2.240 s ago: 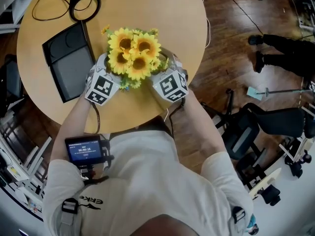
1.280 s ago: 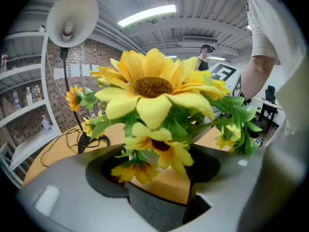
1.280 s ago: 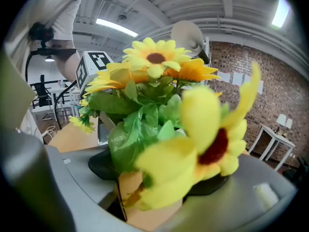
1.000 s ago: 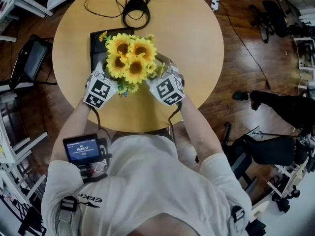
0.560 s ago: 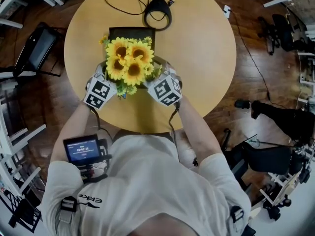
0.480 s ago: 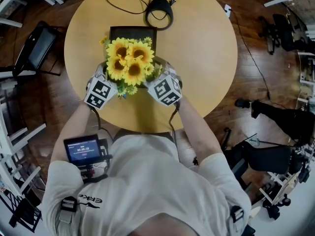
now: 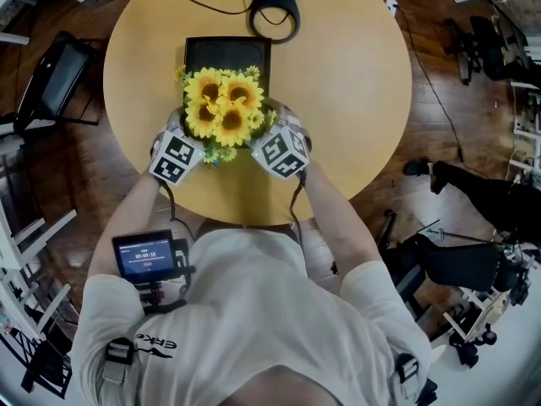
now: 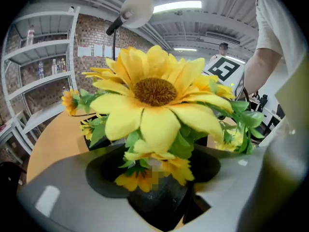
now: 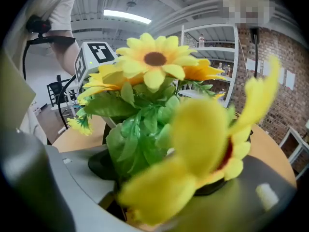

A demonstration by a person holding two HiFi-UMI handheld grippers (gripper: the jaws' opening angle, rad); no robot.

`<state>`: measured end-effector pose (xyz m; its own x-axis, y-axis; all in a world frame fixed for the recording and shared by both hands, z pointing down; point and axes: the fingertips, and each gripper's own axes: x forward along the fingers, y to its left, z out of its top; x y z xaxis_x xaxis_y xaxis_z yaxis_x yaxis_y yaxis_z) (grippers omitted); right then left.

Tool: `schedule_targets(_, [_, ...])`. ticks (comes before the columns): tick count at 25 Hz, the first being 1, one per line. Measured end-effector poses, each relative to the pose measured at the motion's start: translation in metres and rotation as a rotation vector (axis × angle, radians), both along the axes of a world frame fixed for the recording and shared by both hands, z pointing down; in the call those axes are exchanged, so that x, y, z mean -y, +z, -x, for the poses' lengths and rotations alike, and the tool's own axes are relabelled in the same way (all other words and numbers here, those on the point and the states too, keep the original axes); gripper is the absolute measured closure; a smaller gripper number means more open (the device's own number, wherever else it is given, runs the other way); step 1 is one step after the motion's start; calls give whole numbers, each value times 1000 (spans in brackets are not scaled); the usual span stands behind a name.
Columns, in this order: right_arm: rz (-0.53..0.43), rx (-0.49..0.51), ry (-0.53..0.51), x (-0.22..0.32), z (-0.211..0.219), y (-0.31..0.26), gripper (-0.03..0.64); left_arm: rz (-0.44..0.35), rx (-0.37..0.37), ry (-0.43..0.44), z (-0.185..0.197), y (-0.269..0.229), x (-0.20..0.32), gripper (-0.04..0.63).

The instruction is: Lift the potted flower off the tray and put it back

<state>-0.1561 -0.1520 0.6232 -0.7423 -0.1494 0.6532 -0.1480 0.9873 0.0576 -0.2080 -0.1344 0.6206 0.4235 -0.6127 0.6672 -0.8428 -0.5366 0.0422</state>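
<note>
The potted flower [image 7: 222,106], a bunch of yellow sunflowers in a dark pot [image 8: 159,204], hangs over the near end of the black tray [image 7: 226,51] on the round wooden table [image 7: 355,83]. Both grippers clasp the pot from opposite sides. My left gripper [image 8: 161,197] has its grey jaws pressed around the pot, and its marker cube [image 7: 175,157] shows at the left of the blooms. My right gripper [image 9: 145,197] holds the other side, with its cube [image 7: 283,150] at the right. Leaves and a blurred petal hide most of the pot in the right gripper view.
A coiled black cable [image 7: 275,5] lies on the table beyond the tray. A dark chair [image 7: 51,83] stands left of the table. Someone's legs [image 7: 473,184] and equipment stands [image 7: 482,303] occupy the floor at the right.
Held by both grippers, the potted flower has come from right of the tray to over its near end and has sunk lower. Both grips are unchanged.
</note>
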Motion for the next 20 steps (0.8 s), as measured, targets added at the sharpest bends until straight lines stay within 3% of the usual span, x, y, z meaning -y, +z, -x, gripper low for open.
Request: schedule_targets(20, [-21, -78, -5, 0, 3, 11, 230, 49, 24, 20, 2, 18, -8, 261])
